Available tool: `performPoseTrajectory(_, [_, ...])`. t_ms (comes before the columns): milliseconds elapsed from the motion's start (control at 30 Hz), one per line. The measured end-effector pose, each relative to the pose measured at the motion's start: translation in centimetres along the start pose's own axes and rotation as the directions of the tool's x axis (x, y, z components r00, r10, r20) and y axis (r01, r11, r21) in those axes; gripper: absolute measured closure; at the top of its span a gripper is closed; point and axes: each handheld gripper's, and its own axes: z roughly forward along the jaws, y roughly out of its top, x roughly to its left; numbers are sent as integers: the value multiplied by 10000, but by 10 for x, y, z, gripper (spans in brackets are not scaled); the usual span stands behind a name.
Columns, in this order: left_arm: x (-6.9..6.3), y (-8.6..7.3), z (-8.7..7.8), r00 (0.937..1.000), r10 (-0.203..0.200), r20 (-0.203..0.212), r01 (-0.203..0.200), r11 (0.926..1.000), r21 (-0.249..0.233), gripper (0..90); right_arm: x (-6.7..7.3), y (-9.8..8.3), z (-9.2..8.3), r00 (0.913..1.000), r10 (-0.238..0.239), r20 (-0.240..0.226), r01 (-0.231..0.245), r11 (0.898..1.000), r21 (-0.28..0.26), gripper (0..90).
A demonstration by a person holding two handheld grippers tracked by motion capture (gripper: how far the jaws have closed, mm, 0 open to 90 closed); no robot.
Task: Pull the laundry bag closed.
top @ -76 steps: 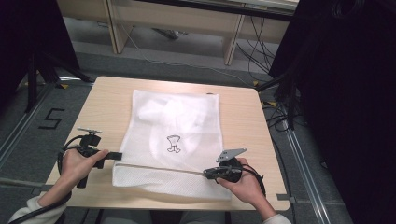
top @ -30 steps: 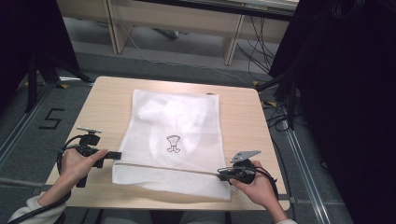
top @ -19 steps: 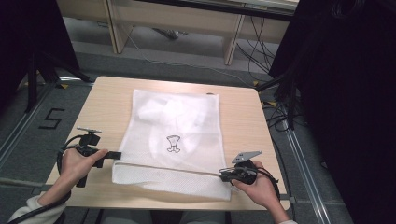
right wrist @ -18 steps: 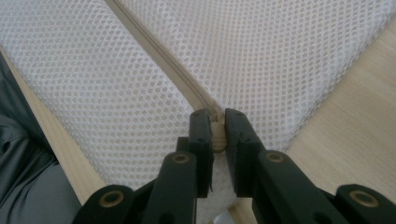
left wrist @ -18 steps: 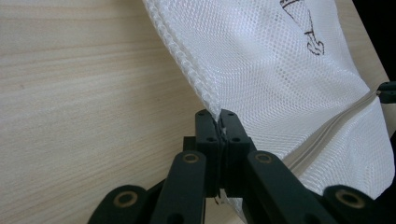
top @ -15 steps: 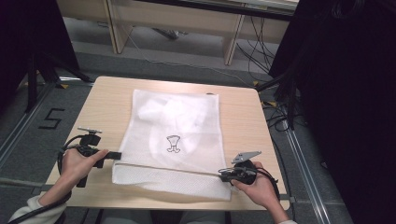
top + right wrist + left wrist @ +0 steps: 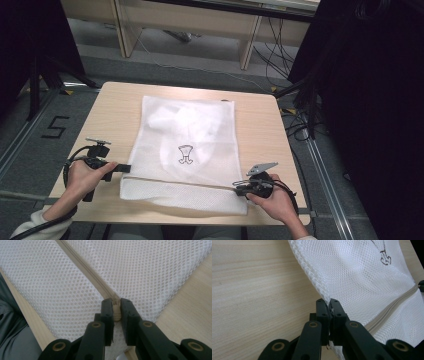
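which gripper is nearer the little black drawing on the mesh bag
Right, though not by much. The drawing sits mid-bag; the left gripper pinches the bag's left edge, the right gripper its zipper end.

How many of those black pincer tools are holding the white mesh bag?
2. The left gripper pinches the bag at its left edge, by the zipper's end. The right gripper clamps the zipper's other end, near the bag's right edge.

Three cameras, one mesh bag (image 7: 187,150) shared.
The wooden table (image 7: 115,110) is seen from above and well back. The left gripper (image 7: 329,305) is looked along at close range, bag edge just ahead; the zipper (image 7: 87,270) is seen close ahead of the right gripper (image 7: 115,305).
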Motion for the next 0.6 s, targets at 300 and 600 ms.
performPoseTrajectory(300, [-1,-3,6,9990,261,-375,-259,9997,51,755,-1,1,0,9997,133,192,-134,9999,41,703])
performPoseTrajectory(600, [-3,-2,-5,9946,861,-580,-921,9897,-1099,520,-7,3,-8,9947,479,913,-345,9891,-1433,552])
